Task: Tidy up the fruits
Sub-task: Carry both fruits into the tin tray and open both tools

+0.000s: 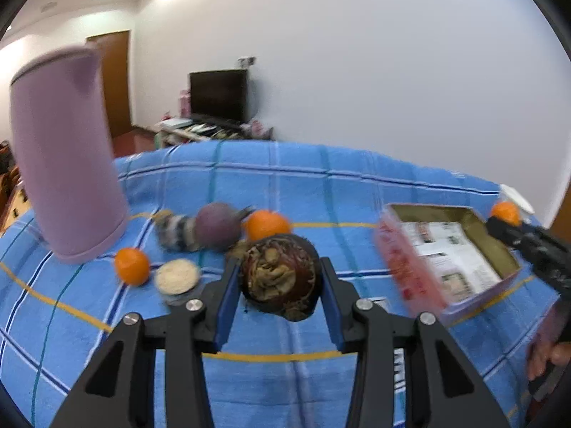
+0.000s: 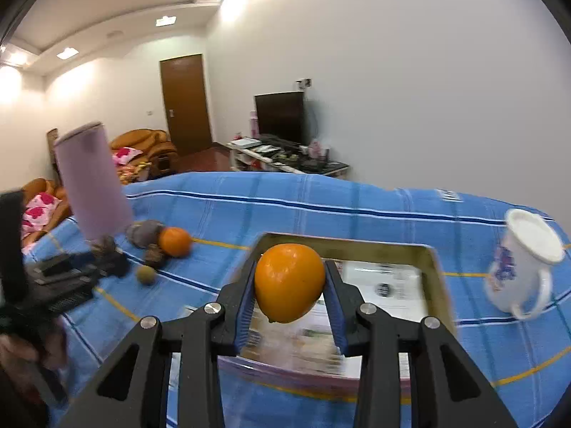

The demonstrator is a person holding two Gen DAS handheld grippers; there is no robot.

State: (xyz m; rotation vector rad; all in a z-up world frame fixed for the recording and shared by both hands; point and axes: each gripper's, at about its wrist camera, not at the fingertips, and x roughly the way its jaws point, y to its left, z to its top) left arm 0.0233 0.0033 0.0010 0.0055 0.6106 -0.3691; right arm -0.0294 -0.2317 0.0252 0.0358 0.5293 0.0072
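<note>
Left gripper [image 1: 280,281] fingers clamped on a dark, husky mangosteen [image 1: 282,276], held over the blue-checked tabletop [image 1: 285,185]. Right gripper [image 2: 289,285] fingers pinch an orange [image 2: 288,281] above the open cardboard box [image 2: 433,260]. Two more oranges [image 1: 267,224] and a purple fruit [image 1: 217,226] sit beside the lilac jug [image 1: 64,149].

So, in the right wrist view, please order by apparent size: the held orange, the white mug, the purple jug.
1. purple jug
2. white mug, slightly bigger than the orange
3. held orange, though it is nearest the camera, which inflates it
</note>
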